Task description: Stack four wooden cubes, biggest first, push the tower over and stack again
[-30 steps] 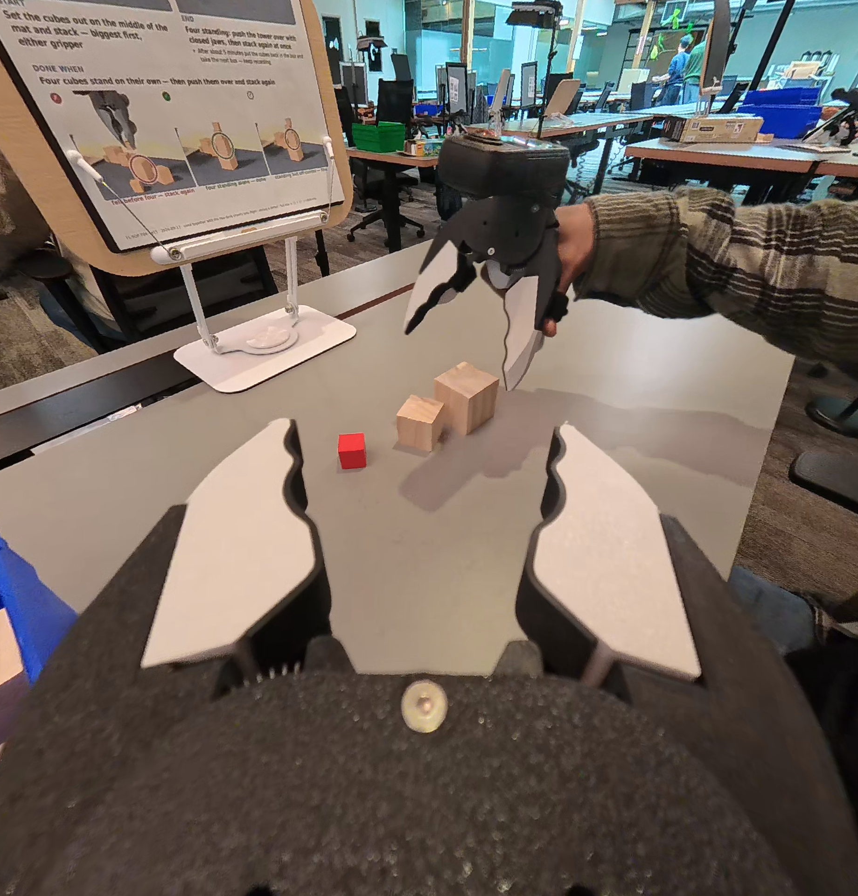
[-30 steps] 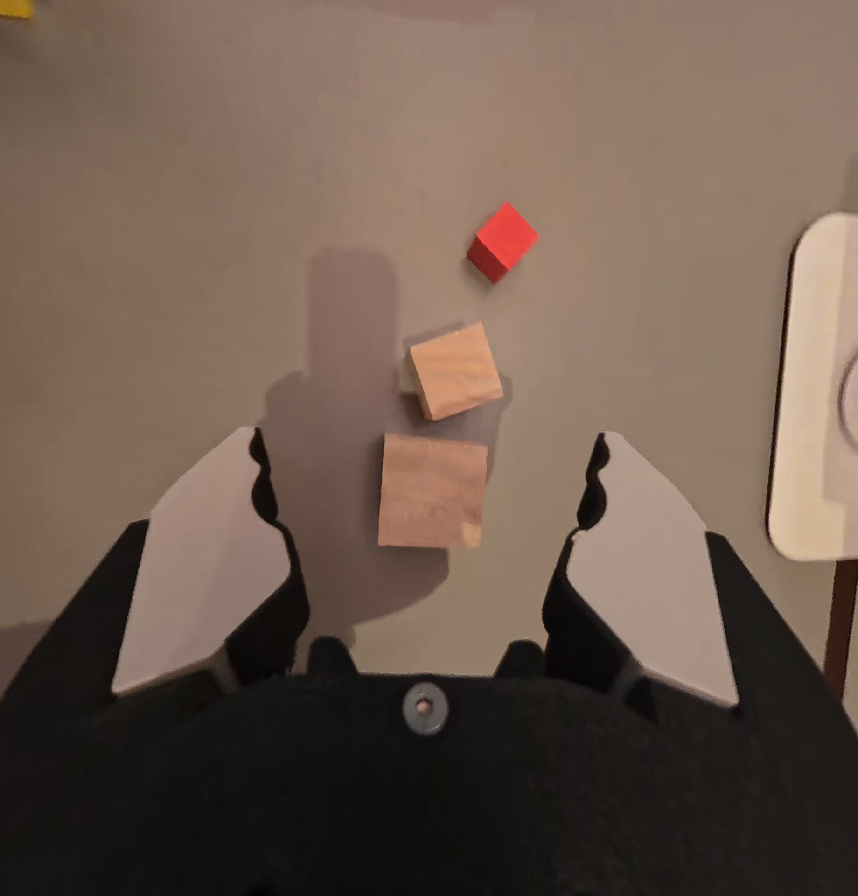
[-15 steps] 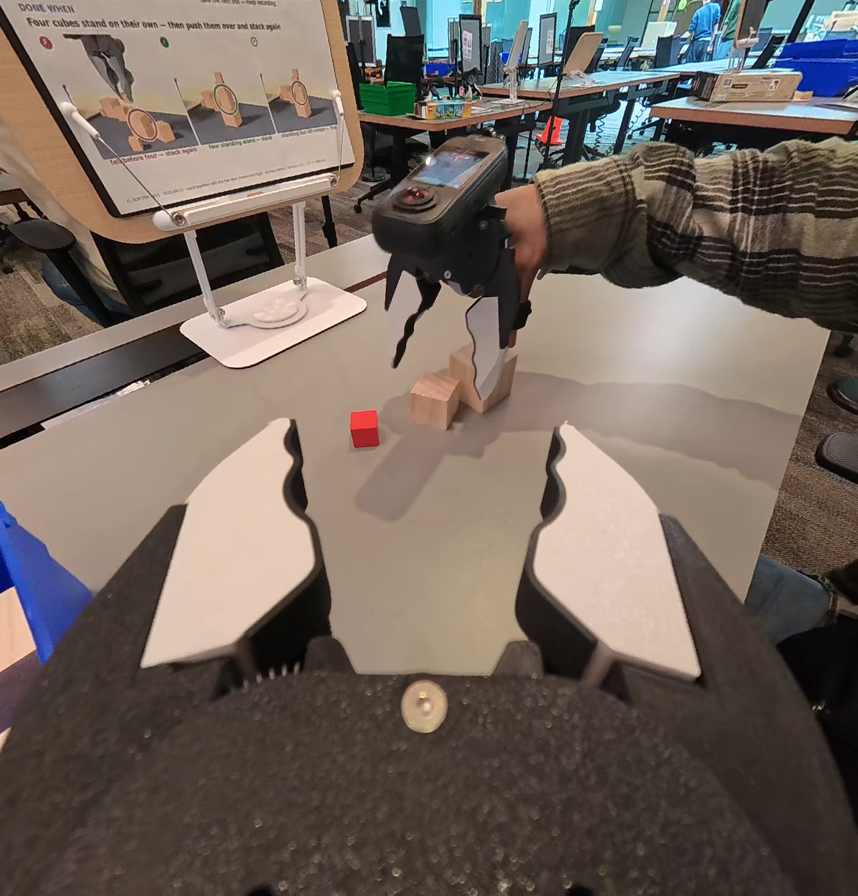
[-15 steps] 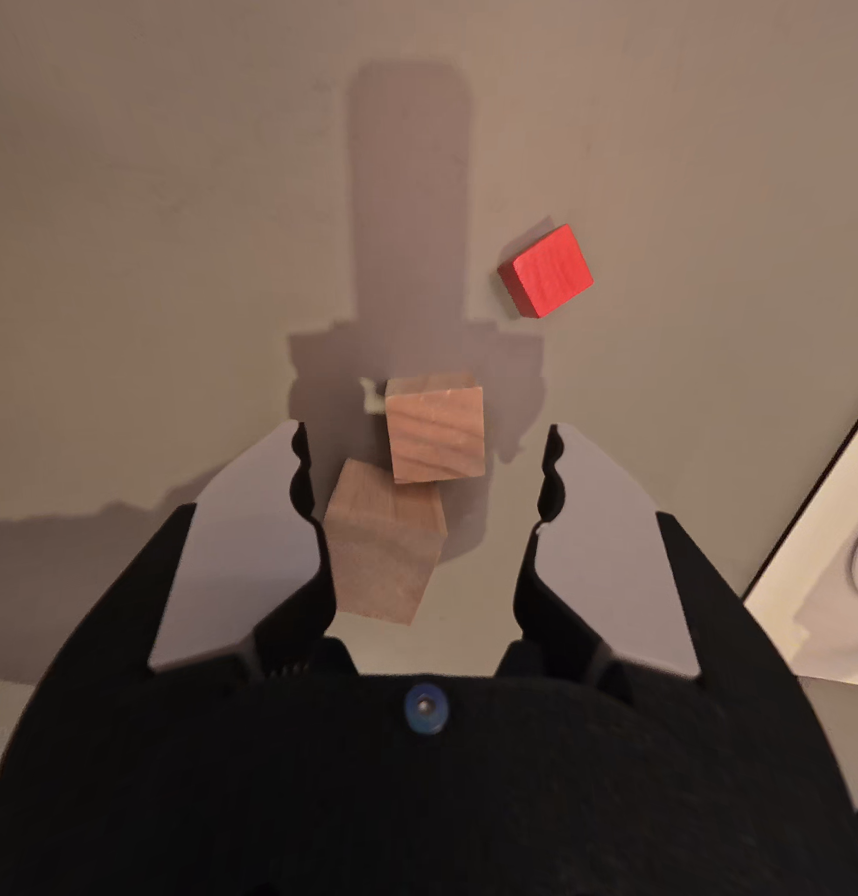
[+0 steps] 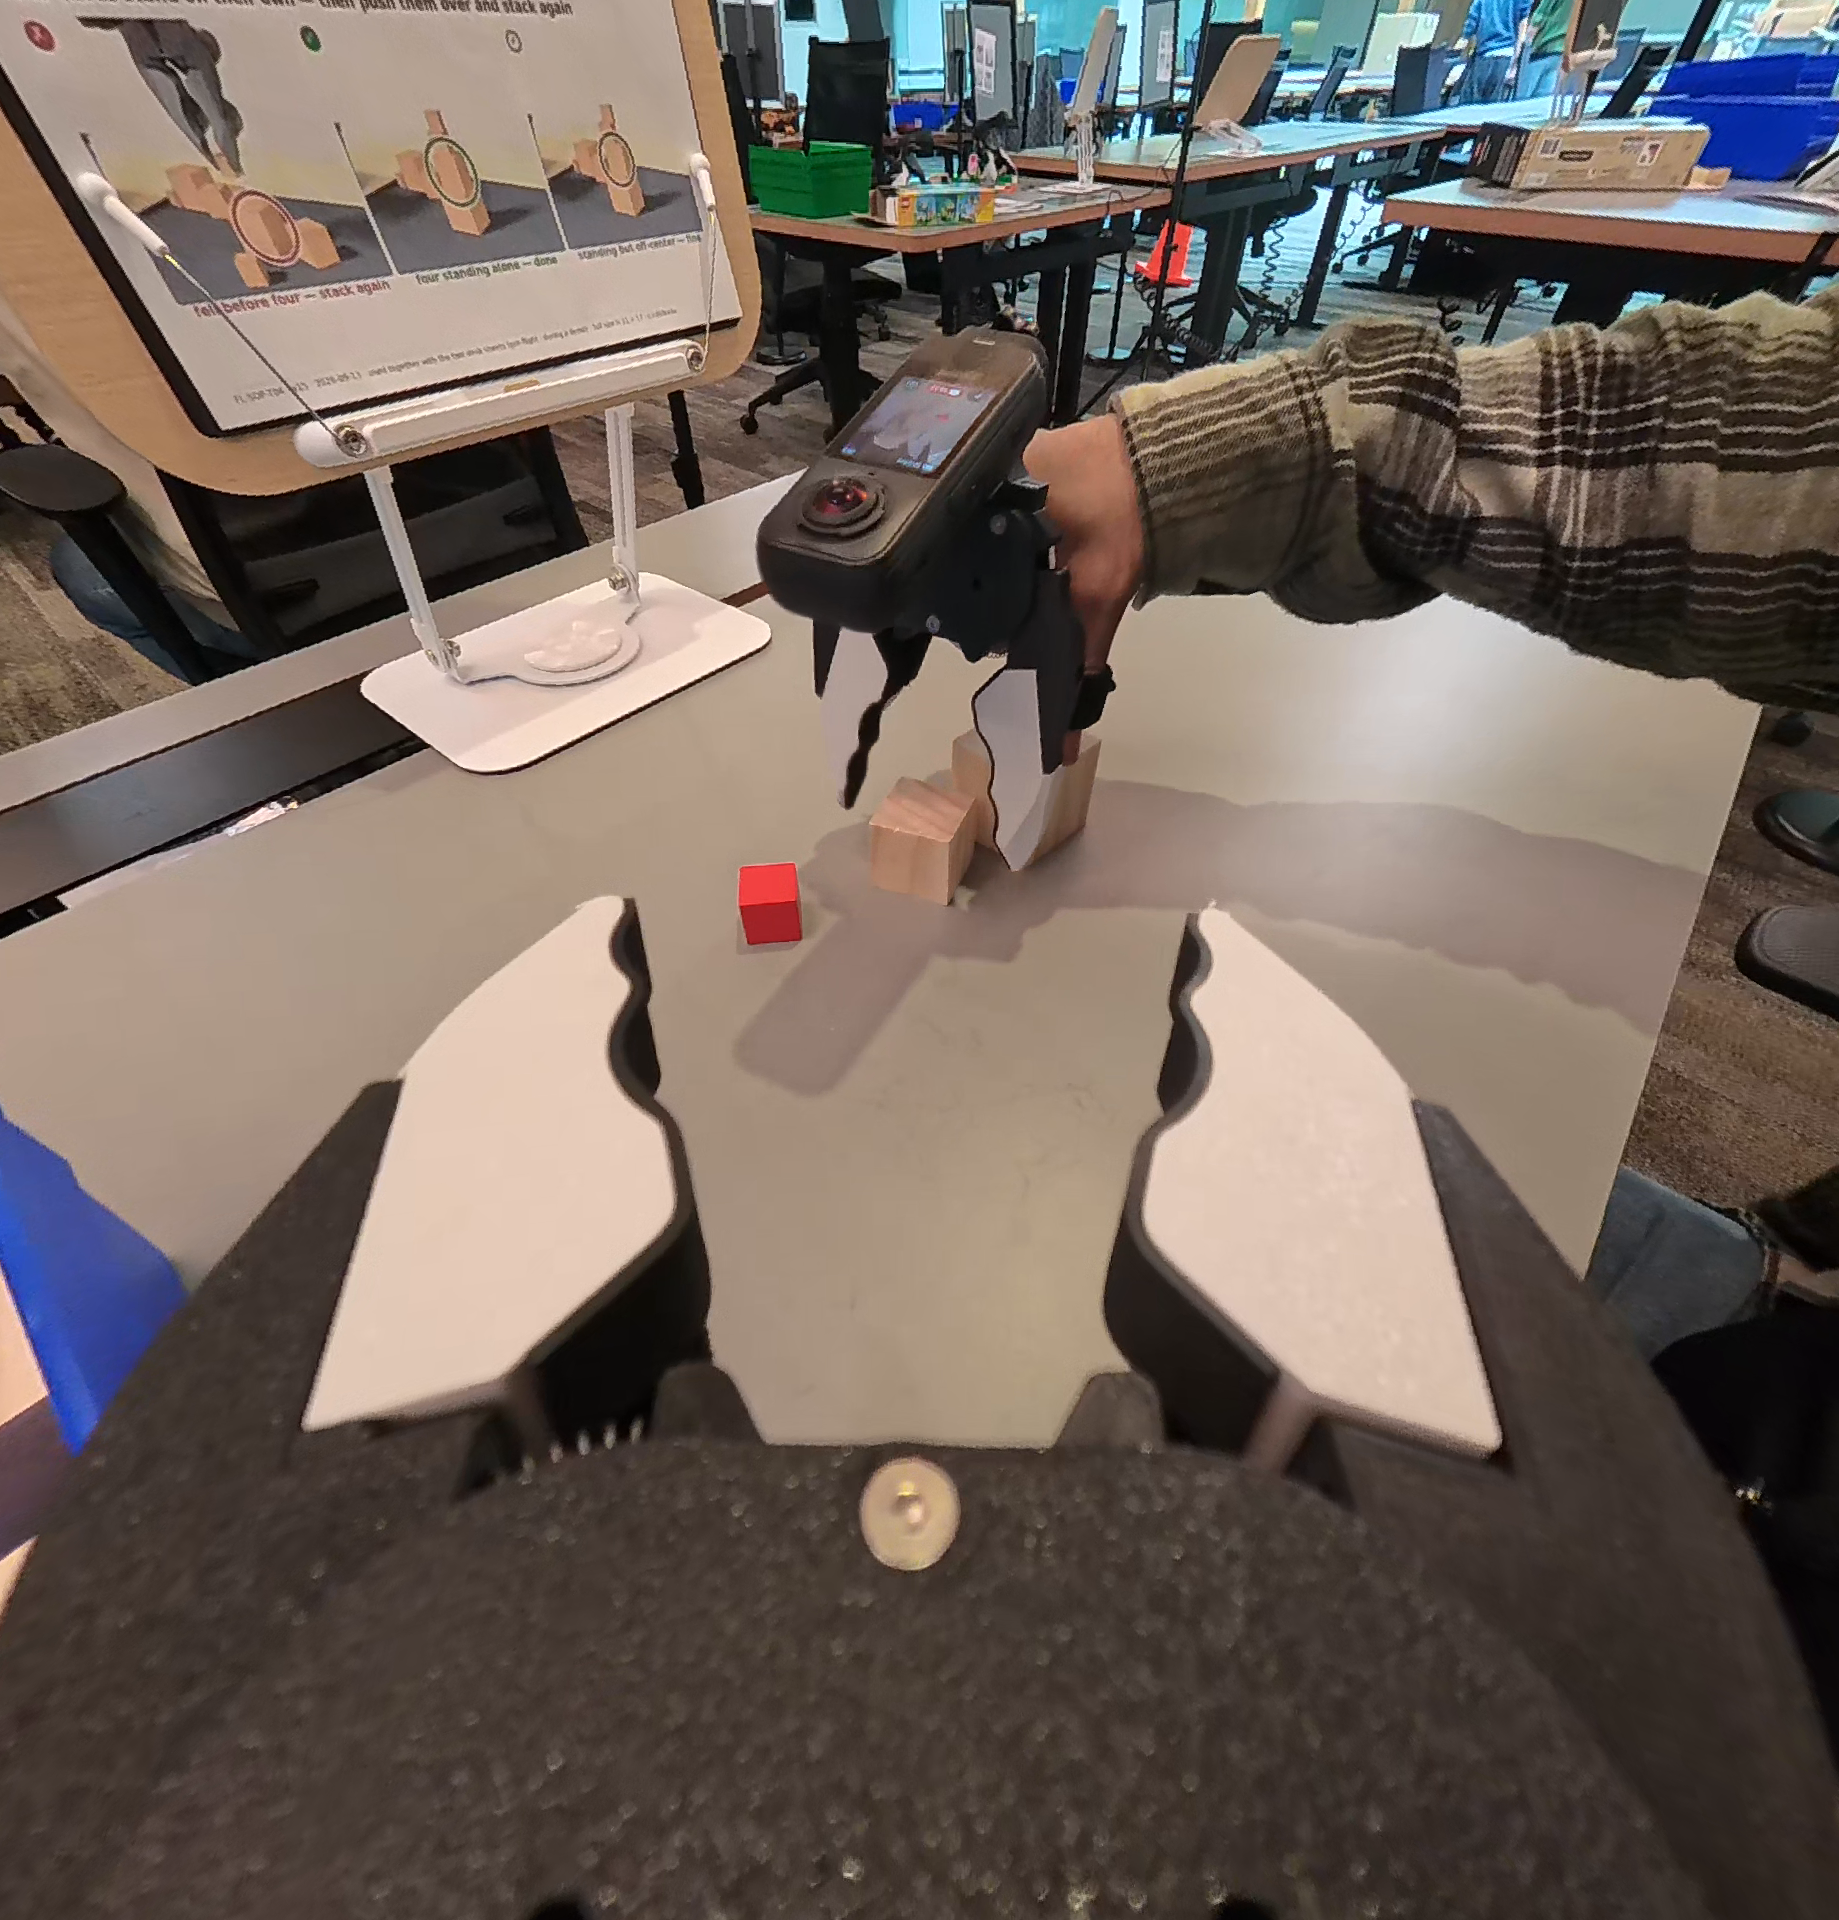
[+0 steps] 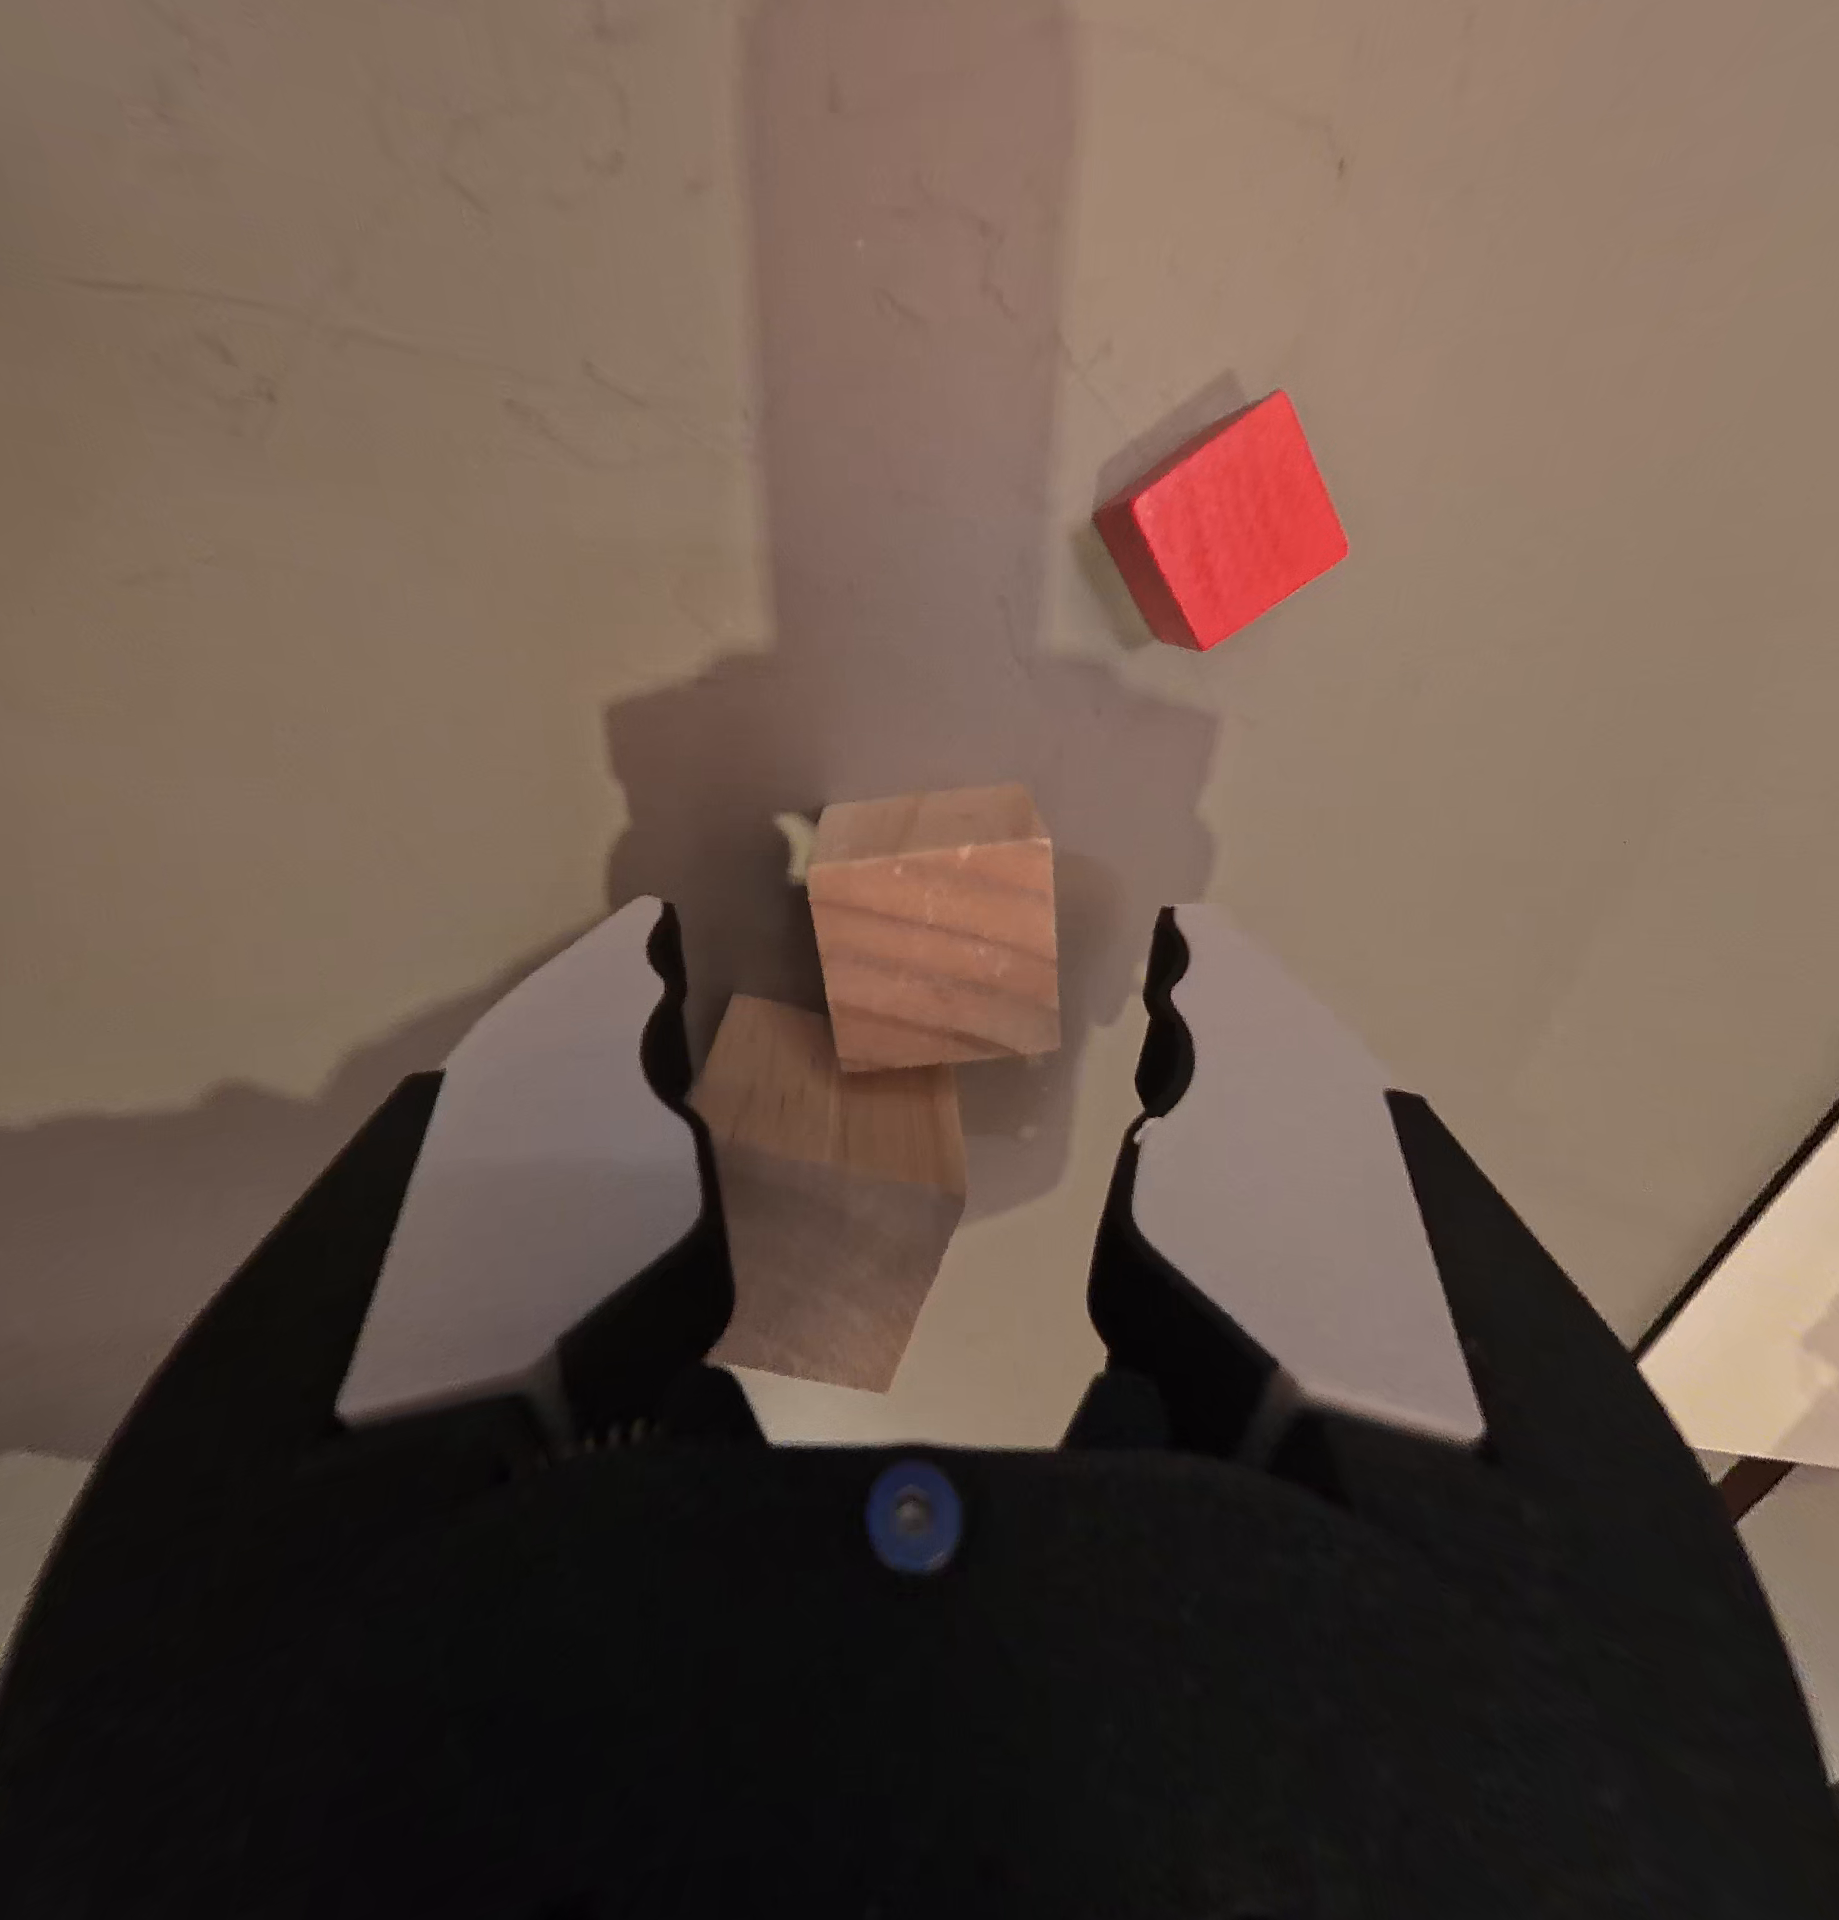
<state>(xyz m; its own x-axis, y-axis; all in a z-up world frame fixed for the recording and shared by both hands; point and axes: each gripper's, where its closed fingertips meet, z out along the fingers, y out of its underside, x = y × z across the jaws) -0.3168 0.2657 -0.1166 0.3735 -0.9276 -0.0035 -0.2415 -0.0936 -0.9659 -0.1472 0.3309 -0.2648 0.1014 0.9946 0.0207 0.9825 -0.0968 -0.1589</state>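
Wood, larger cube (image 6: 827,1205): plain pale block with visible grain, square-edged, lying on the table between the right gripper's fingers.
Wood, smaller cube (image 6: 936,925): same bare timber, touching the larger cube at its 12 o'clock in the right wrist view.
Red cube (image 6: 1221,520): painted, smooth, smallest, apart at 1 o'clock.
Right gripper (image 5: 930,784): black body, white scalloped fingers, jaws spread, nothing clasped; a hand in a striped knit sleeve (image 5: 1517,499) holds it.
Left gripper (image 5: 910,1091): jaws parted, empty, above bare table (image 5: 375,1018).
Writing: printed instruction sheet (image 5: 375,187) on a white stand at 11 o'clock.
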